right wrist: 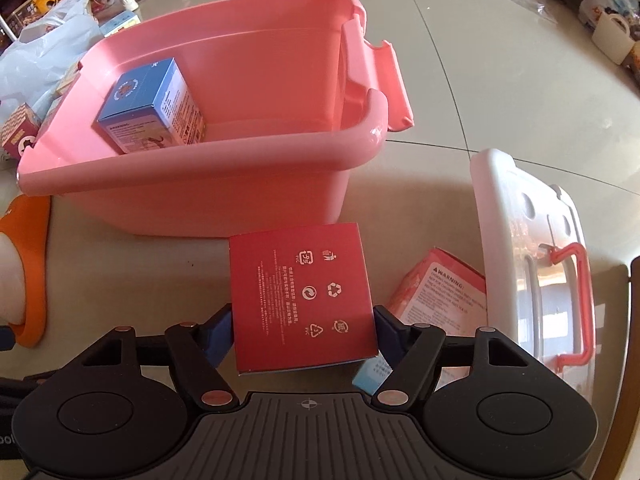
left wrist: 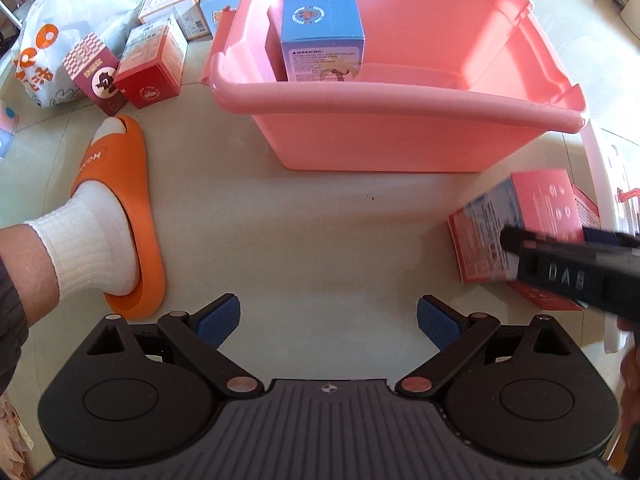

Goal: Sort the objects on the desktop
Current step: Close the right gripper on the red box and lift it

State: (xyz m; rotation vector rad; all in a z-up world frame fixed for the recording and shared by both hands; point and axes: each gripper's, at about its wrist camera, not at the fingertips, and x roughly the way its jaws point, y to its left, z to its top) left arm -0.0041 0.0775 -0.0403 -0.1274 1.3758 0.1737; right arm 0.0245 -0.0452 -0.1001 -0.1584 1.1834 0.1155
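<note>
A pink plastic bin (left wrist: 400,100) (right wrist: 200,184) stands on the floor with one blue box (left wrist: 322,36) (right wrist: 152,108) inside, at its left. My right gripper (right wrist: 302,326) is shut on a red box (right wrist: 304,296) and holds it in front of the bin's near wall. That box and gripper show blurred at the right of the left wrist view (left wrist: 520,220). My left gripper (left wrist: 328,320) is open and empty over bare floor in front of the bin.
Several red and blue boxes (left wrist: 154,64) and a white plastic bag (left wrist: 68,32) lie left of the bin. A foot in an orange slipper (left wrist: 120,208) stands at the left. A white lid with a pink handle (right wrist: 536,256) and another pink box (right wrist: 440,288) lie at the right.
</note>
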